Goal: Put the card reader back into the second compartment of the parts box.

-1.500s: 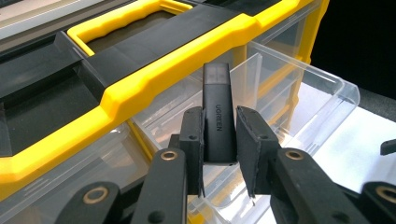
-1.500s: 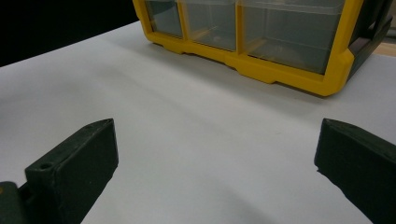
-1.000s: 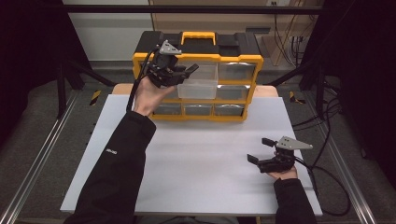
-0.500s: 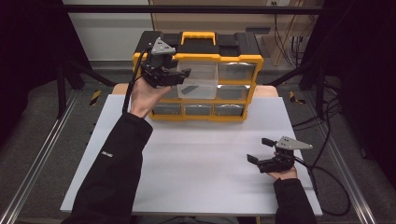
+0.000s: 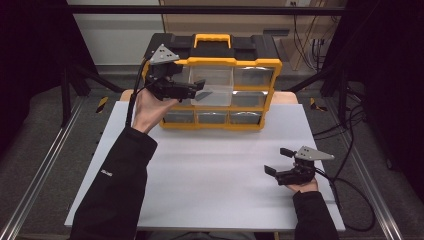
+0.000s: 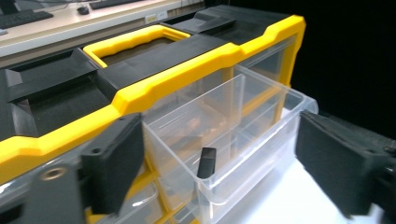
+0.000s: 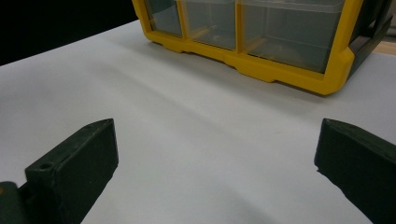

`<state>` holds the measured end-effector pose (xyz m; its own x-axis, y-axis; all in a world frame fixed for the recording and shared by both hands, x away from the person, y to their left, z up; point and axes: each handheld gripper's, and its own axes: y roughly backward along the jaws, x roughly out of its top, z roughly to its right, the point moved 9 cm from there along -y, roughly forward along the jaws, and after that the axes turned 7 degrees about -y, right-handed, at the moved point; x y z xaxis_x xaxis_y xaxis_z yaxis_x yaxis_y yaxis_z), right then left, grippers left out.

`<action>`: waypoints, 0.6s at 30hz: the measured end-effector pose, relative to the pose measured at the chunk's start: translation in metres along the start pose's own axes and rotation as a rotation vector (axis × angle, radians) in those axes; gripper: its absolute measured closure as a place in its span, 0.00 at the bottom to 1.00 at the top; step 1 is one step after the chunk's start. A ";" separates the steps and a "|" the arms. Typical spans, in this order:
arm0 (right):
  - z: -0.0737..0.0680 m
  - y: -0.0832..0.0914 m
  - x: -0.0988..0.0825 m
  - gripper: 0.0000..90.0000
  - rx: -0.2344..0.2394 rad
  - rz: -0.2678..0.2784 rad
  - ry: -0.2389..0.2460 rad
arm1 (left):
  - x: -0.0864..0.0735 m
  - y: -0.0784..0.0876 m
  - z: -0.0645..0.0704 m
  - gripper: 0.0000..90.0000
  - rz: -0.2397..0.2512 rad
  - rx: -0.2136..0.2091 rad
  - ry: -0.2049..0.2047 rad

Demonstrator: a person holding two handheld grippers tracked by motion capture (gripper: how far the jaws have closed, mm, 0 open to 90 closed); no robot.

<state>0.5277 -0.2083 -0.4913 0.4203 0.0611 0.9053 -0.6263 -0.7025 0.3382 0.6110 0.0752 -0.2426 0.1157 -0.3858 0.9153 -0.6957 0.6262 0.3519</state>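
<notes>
Above pulled-out clear drawer [image 6: 224, 140], open left hand-held gripper [image 6: 219, 163]

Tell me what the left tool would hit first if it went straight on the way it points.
Probably the pulled-out clear drawer of the yellow organizer: the left tool, jaws open, points straight at it. The gap is hard to judge.

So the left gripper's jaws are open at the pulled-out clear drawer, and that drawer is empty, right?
Not quite. The left gripper is open at the pulled-out clear drawer, jaws having just been opening, but the drawer isn't empty: a small black piece stands inside, as the left gripper view shows.
</notes>
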 end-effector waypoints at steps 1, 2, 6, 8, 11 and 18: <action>0.000 0.000 0.000 0.00 0.000 0.000 0.001 | 0.000 0.001 0.000 0.12 0.003 0.001 -0.001; 0.000 0.000 0.000 0.00 0.000 0.001 0.001 | -0.001 0.002 0.001 0.09 0.004 0.003 -0.003; 0.000 0.000 0.000 0.00 0.001 0.000 0.001 | -0.006 0.005 0.005 0.01 -0.012 -0.005 -0.019; 0.000 0.000 0.000 0.00 0.000 -0.001 0.001 | -0.008 0.006 0.006 0.00 -0.018 -0.005 -0.024; 0.000 0.000 0.000 0.00 0.000 0.000 0.001 | -0.010 0.008 0.009 0.00 -0.020 -0.008 -0.027; 0.000 0.000 0.000 0.00 0.001 -0.001 0.002 | -0.013 0.014 0.016 0.00 -0.009 -0.010 -0.043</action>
<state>0.5276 -0.2081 -0.4914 0.4196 0.0627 0.9055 -0.6256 -0.7028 0.3386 0.5886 0.0782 -0.2532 0.0913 -0.4200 0.9029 -0.6879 0.6291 0.3621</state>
